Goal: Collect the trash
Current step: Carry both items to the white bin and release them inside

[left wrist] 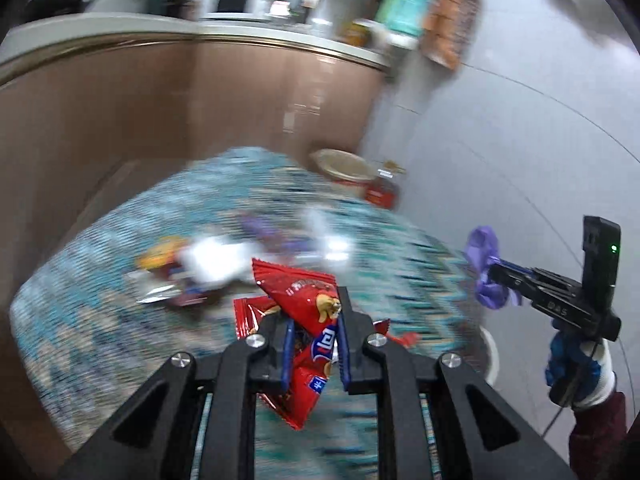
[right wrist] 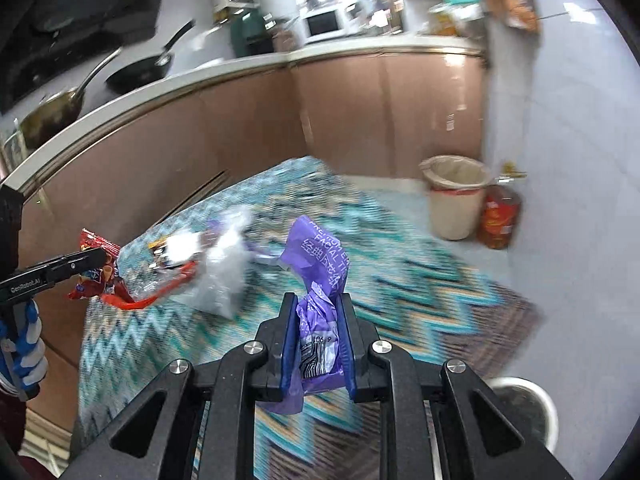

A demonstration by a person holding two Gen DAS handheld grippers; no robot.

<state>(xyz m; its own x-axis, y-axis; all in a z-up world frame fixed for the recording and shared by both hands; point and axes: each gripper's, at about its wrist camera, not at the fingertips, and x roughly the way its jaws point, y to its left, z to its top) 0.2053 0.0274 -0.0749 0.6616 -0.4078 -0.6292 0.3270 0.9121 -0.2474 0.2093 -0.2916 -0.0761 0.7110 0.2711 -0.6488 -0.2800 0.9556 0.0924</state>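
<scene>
My left gripper [left wrist: 314, 322] is shut on a red snack wrapper [left wrist: 308, 300], held above the teal zigzag rug [left wrist: 100, 300]. My right gripper [right wrist: 316, 308] is shut on a crumpled purple tissue wrapper [right wrist: 318, 256]. In the left wrist view the right gripper [left wrist: 494, 268] shows at the right with the purple wrapper [left wrist: 486, 260] in it. In the right wrist view the left gripper [right wrist: 104, 258] shows at the left with the red wrapper [right wrist: 96, 264]. Several more wrappers and a clear plastic bag [right wrist: 224, 264] lie on the rug [right wrist: 400, 264].
A cream bin with a liner [right wrist: 456, 200] stands on the grey floor beyond the rug, a red bottle [right wrist: 500, 220] beside it. Brown cabinets [right wrist: 240, 128] under a counter with pans run along the back. A white round container [right wrist: 524, 404] sits at lower right.
</scene>
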